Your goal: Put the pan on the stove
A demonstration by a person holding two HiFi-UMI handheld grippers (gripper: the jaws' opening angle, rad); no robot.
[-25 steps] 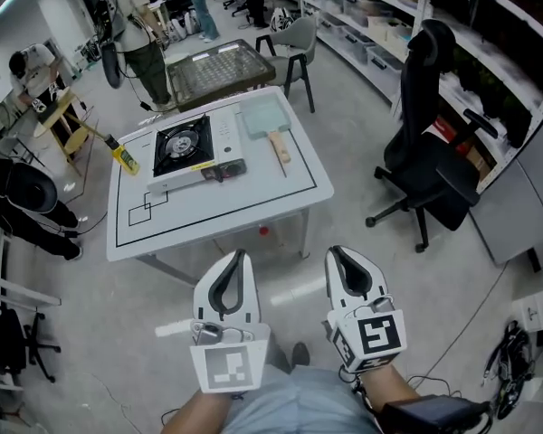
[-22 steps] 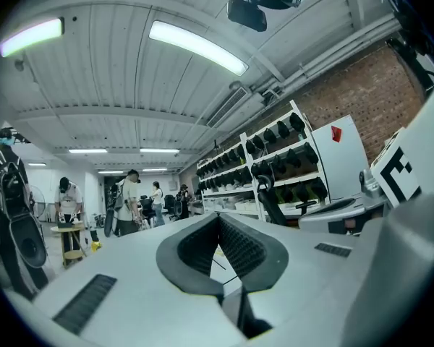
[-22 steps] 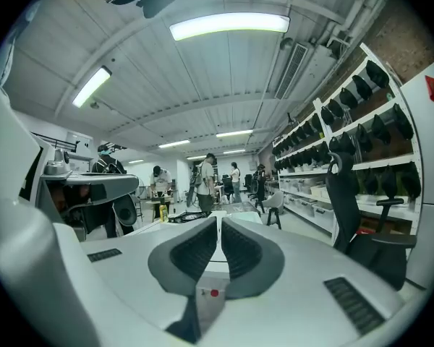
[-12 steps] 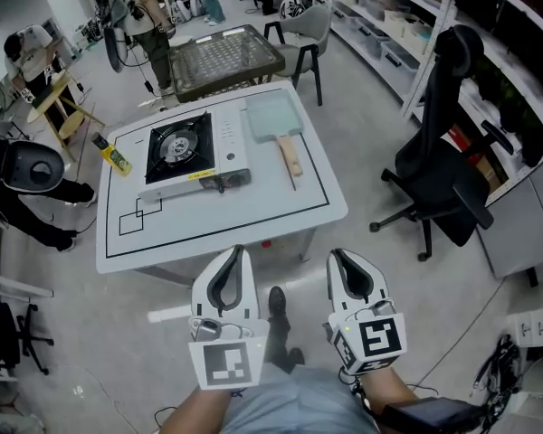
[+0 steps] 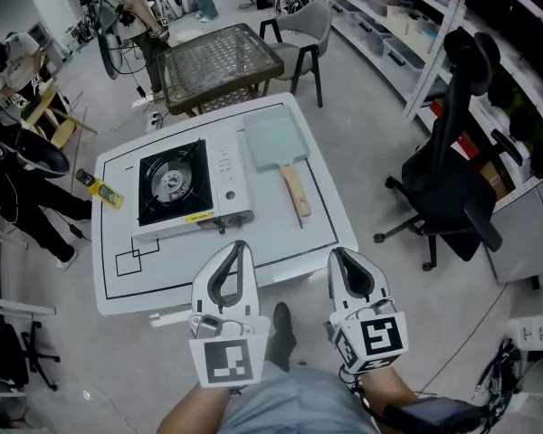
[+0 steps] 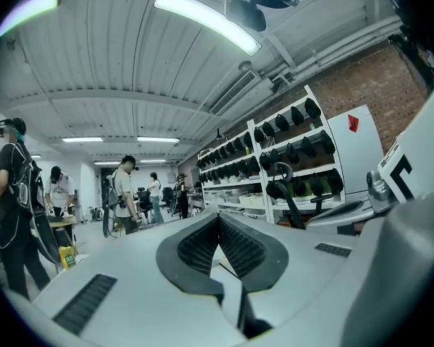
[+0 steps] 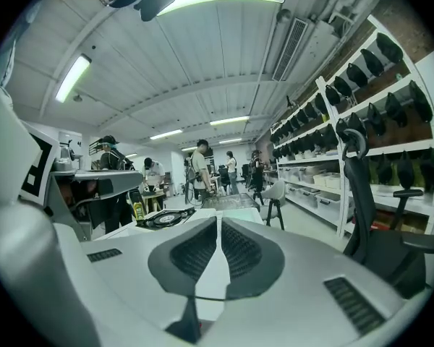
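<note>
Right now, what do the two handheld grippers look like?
The left gripper and right gripper match: smooth white shells tapering to rounded tips, black ribbed pads inside. Each carries a rear marker cube with a black-and-white square pattern. The person wears pale grey-blue clothing.

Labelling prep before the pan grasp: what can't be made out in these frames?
- Head view: stove dial setting and yellow bottle's label, too small.
- Left gripper view: pan and stove, hidden behind left tongs.
- Right gripper view: pan, mostly behind right tongs.
</note>
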